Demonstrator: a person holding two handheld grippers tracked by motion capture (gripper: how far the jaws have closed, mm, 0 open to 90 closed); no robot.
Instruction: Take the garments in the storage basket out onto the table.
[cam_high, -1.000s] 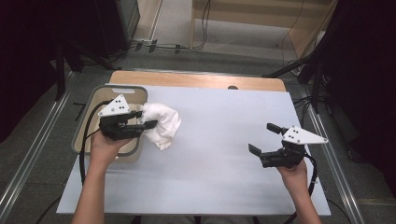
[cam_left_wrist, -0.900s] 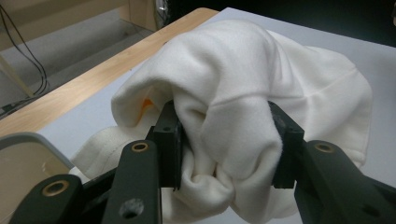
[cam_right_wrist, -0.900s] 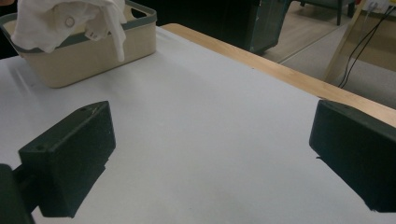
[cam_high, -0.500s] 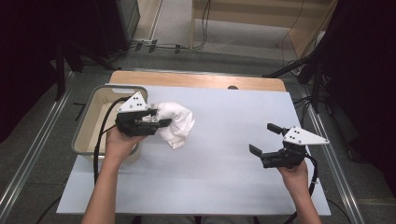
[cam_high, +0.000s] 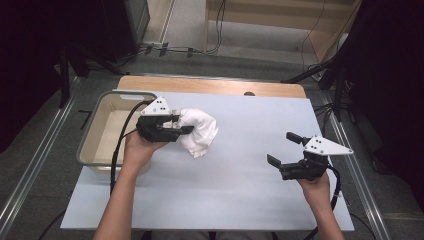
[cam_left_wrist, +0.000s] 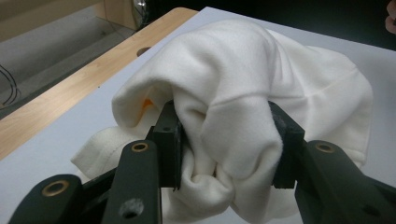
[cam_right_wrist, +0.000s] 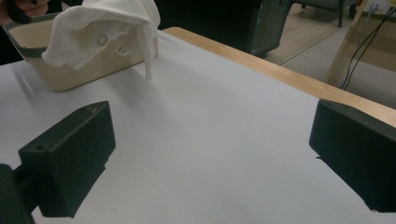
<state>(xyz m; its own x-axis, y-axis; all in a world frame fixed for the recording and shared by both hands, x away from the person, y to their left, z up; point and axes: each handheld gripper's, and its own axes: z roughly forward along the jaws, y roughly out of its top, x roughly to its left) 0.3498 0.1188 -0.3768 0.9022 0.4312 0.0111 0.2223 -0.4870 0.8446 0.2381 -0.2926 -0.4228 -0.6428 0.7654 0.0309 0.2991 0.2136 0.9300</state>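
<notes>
A bunched white cloth (cam_high: 199, 131) hangs above the white table top, left of centre, clamped in my left gripper (cam_high: 184, 124). In the left gripper view both black pads press into a thick fold of the cloth (cam_left_wrist: 243, 107), with the left gripper (cam_left_wrist: 224, 140) shut on it. The cloth (cam_right_wrist: 100, 28) also hangs in the right gripper view, in front of the bin. My right gripper (cam_high: 283, 149) hovers over the table's right side, jaws wide apart with nothing between them; the right gripper (cam_right_wrist: 210, 154) looks across bare table.
A beige plastic bin (cam_high: 102, 127) with a grey rim stands at the table's left edge, behind the left hand; the bin (cam_right_wrist: 28, 51) shows again in the right gripper view. A wooden strip (cam_high: 210, 86) runs along the table's far edge. Cables lie on the floor beyond.
My left gripper has carried the cloth rightward, from over the bin to over the table. The right gripper has stayed where it was.
</notes>
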